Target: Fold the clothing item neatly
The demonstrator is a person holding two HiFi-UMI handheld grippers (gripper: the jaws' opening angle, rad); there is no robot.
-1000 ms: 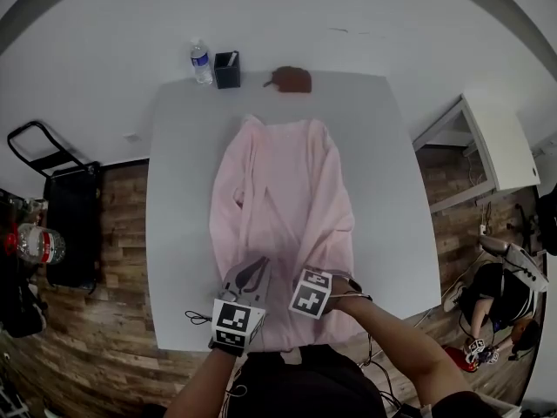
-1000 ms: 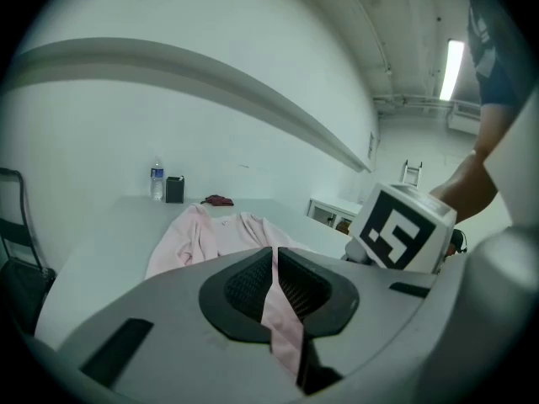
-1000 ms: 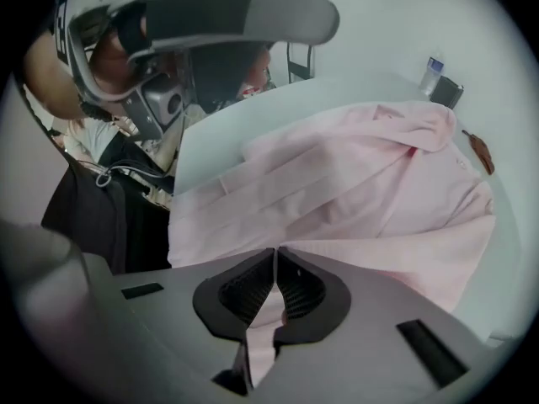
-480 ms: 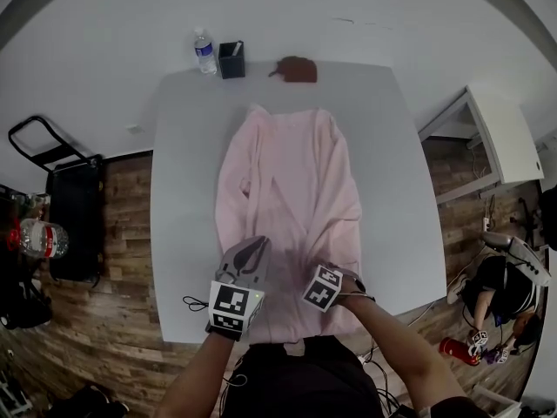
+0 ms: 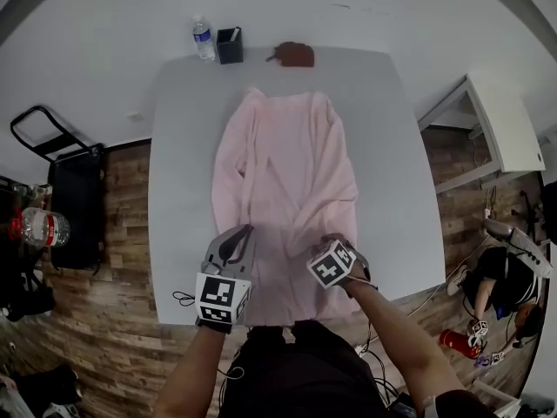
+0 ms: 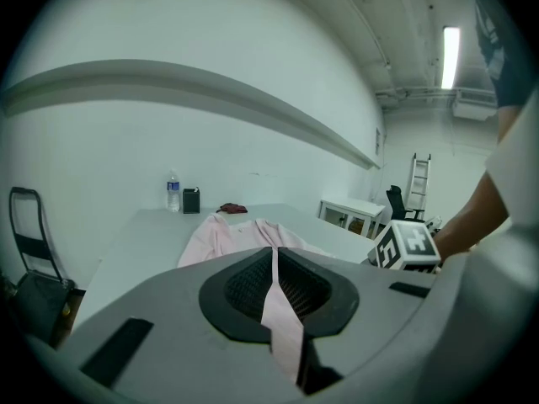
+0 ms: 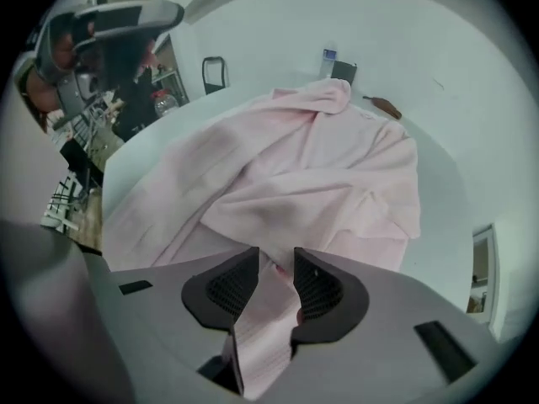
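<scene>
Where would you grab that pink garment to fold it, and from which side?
By its near hem, near a corner, coming from the near edge of the table. The pink garment lies flat and lengthwise, so that hem is a free end to carry over. The left claw is shut on it there.

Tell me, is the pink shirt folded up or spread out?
Mostly spread out. The pink shirt lies stretched lengthwise along the white table, wrinkled, with one long flap turned over its middle, not a neat stack.
</scene>
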